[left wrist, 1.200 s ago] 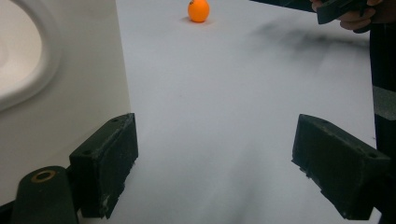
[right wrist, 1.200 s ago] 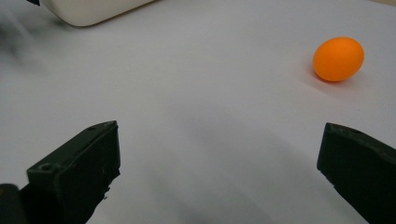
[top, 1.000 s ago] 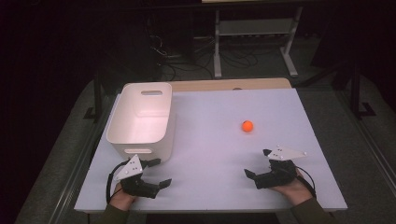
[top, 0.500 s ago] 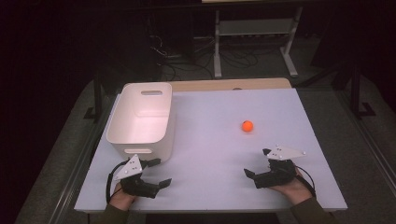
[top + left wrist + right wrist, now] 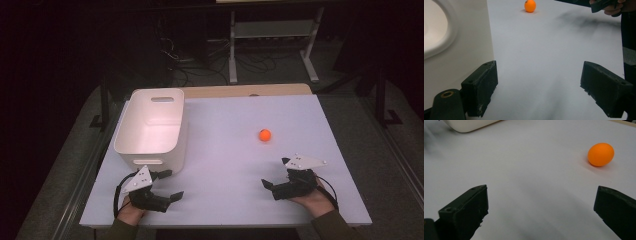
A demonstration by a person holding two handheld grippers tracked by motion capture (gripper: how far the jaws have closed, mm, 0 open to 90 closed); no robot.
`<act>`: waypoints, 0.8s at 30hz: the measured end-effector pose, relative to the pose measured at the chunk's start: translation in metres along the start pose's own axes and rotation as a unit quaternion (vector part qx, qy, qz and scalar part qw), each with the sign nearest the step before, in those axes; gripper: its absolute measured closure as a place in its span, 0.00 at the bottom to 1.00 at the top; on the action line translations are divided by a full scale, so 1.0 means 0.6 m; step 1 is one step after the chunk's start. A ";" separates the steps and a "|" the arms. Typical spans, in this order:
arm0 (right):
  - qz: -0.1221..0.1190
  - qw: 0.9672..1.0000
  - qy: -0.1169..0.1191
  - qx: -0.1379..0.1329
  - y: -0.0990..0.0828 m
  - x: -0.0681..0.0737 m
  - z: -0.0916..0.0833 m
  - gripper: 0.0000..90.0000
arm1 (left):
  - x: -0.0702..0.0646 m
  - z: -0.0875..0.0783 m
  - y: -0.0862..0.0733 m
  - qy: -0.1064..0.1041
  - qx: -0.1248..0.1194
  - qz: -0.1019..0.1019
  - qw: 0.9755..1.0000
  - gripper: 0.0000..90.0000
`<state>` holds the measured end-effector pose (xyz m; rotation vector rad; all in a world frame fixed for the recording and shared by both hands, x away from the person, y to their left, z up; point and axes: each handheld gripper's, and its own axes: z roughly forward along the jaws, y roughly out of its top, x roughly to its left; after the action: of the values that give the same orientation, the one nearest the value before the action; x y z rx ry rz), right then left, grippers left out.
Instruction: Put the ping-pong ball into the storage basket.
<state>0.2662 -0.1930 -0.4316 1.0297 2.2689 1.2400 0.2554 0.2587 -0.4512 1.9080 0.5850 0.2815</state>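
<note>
In the high view the ball (image 5: 264, 134) lies on the table (image 5: 225, 150), right of the bin (image 5: 152, 127) and ahead of the right gripper (image 5: 275, 174), while the left gripper (image 5: 170, 184) rests near the bin; in both gripper views the jaws stand wide apart, holding nothing.

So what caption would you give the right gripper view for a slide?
Open right claw low over the white table, an orange ball ahead to its right.
</note>
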 end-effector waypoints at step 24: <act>0.003 1.000 -0.011 0.002 0.002 -0.011 0.002 0.00 | 0.000 0.000 0.000 0.000 -0.001 -0.001 1.000 0.16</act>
<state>0.2721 -0.1969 -0.4315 1.0481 2.2531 1.2210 0.2555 0.2590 -0.4513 1.9043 0.5871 0.2814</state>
